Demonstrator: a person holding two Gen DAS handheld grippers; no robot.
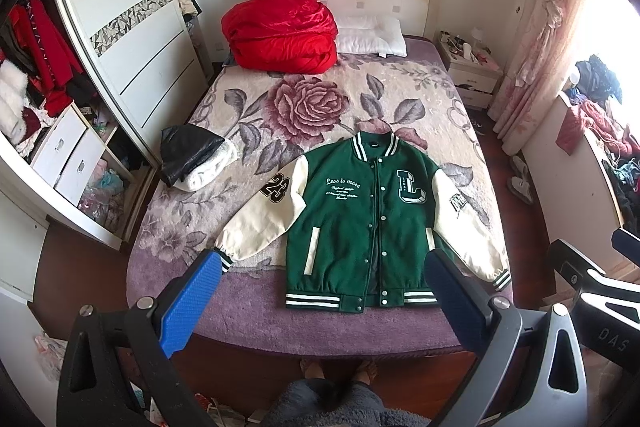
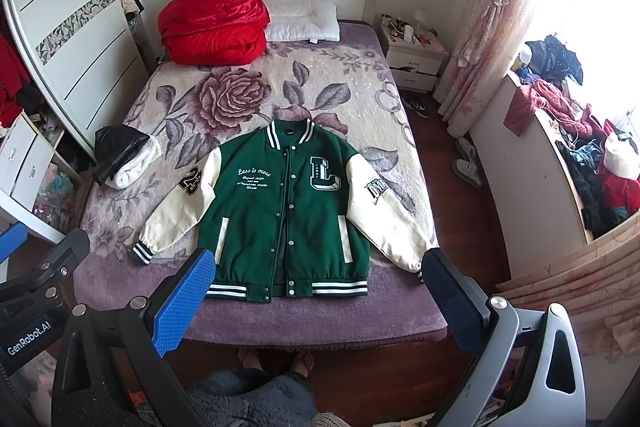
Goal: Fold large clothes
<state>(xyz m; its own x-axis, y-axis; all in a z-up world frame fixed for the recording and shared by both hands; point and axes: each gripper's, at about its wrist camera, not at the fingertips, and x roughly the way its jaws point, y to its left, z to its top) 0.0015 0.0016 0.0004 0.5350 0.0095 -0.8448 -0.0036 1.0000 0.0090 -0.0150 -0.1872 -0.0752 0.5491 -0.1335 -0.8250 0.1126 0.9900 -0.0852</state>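
Note:
A green varsity jacket (image 1: 360, 223) with cream sleeves lies flat, front up and snapped closed, on the near half of the bed (image 1: 248, 315); its hem faces me and both sleeves slant outward. The right wrist view shows the same jacket (image 2: 280, 211). My left gripper (image 1: 324, 267) hovers open above the foot of the bed, holding nothing, with its blue pad (image 1: 188, 307) near the left cuff. My right gripper (image 2: 320, 267) is open too and holds nothing, its dark pad (image 2: 452, 295) covering the right cuff.
A folded black and white garment (image 1: 192, 157) lies at the bed's left edge. A red duvet (image 1: 280, 31) and white pillow (image 1: 370, 35) sit by the headboard. An open wardrobe (image 1: 48, 131) stands left, a nightstand (image 1: 468, 67) and cluttered sill (image 2: 580, 167) right. A person's bare feet (image 1: 340, 371) stand at the bed's foot.

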